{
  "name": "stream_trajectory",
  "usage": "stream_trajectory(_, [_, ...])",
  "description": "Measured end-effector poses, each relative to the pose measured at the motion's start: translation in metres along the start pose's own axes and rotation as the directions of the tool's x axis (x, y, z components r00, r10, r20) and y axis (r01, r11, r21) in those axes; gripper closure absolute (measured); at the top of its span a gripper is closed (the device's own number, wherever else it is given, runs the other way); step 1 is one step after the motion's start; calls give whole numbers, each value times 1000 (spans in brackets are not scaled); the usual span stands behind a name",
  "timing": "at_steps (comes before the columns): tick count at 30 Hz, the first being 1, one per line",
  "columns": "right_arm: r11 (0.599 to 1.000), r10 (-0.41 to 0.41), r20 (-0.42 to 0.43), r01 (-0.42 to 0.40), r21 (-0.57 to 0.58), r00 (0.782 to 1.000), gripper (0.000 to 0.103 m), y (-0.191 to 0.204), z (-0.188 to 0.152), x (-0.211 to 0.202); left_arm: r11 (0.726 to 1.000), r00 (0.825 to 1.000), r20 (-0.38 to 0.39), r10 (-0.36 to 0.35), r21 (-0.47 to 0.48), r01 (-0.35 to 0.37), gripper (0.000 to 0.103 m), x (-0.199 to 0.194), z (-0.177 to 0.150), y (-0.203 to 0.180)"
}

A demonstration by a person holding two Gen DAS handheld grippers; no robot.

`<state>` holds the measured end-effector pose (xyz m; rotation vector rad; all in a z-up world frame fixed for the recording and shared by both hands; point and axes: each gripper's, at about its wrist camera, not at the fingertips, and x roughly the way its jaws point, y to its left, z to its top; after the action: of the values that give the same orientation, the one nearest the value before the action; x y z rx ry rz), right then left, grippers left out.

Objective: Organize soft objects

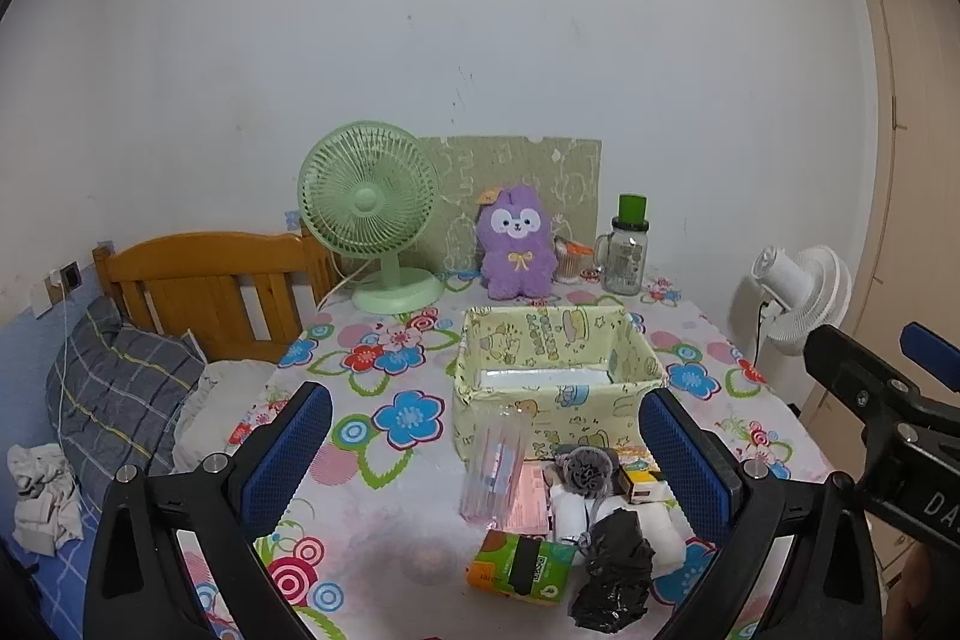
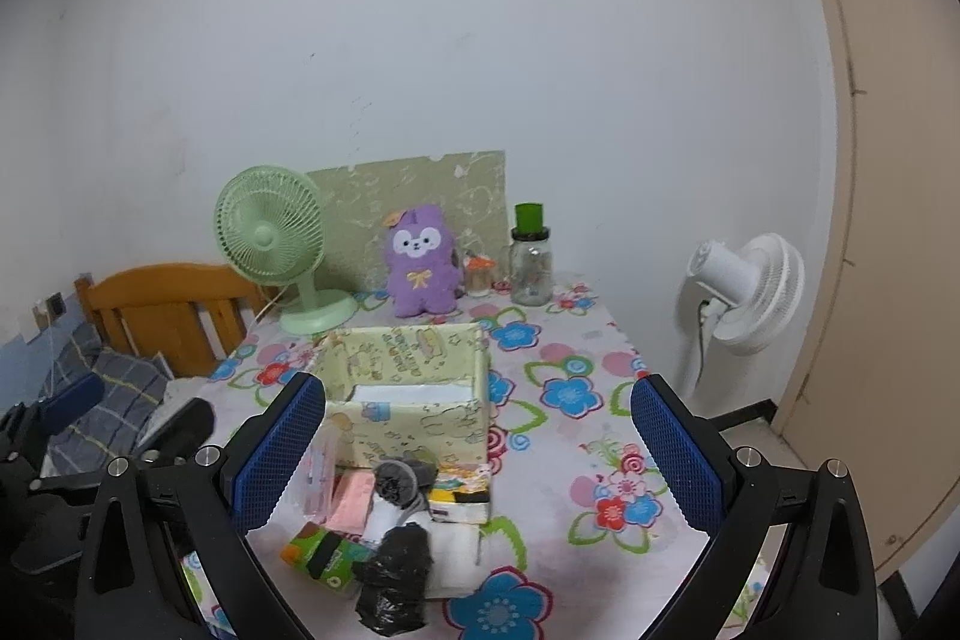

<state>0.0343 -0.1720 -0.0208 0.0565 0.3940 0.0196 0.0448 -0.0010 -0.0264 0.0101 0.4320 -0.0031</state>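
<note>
Before the yellow box (image 1: 558, 388), black bag (image 1: 615, 574) lies lengthwise toward both empty, spread jaws.

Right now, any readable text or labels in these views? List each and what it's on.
"DA": white letters on the right gripper body, cut off at the frame edge.
Yellow box: green printed lettering on the inside wall, too blurred to read.
Green packet: white print on its black band, too small to read.
Glass jar: printed label, unreadable.

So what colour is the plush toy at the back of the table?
Purple, with a white face and yellow bow: the plush toy, clearest in the left wrist view.
</note>
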Motion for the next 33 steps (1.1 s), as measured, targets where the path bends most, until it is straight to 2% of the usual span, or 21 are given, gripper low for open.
stream_trajectory(5, [1000, 15, -33, -16, -4, 999, 0, 6, -6, 19, 1000, 999, -34, -17, 2, 17, 0, 19, -5, 0])
stream_trajectory(8, [999, 32, -44, -33, -16, 999, 0, 8, -11, 32, 999, 997, -49, -54, -5, 53, 0, 31, -9, 1])
stream_trajectory(18, [997, 70, -119, -73, -20, 990, 0, 19, -29, 83, 999, 990, -134, -31, 11, 32, 1, 81, -24, -3])
stream_trajectory(28, [999, 39, -220, -46, -25, 975, 2, 25, -53, 134, 996, 964, -252, -86, 1, 89, 7, 133, -51, -4])
stream_trajectory(33, [998, 33, -263, -46, -40, 964, 2, 32, -64, 151, 997, 947, -314, -70, -3, 73, 8, 153, -63, -3])
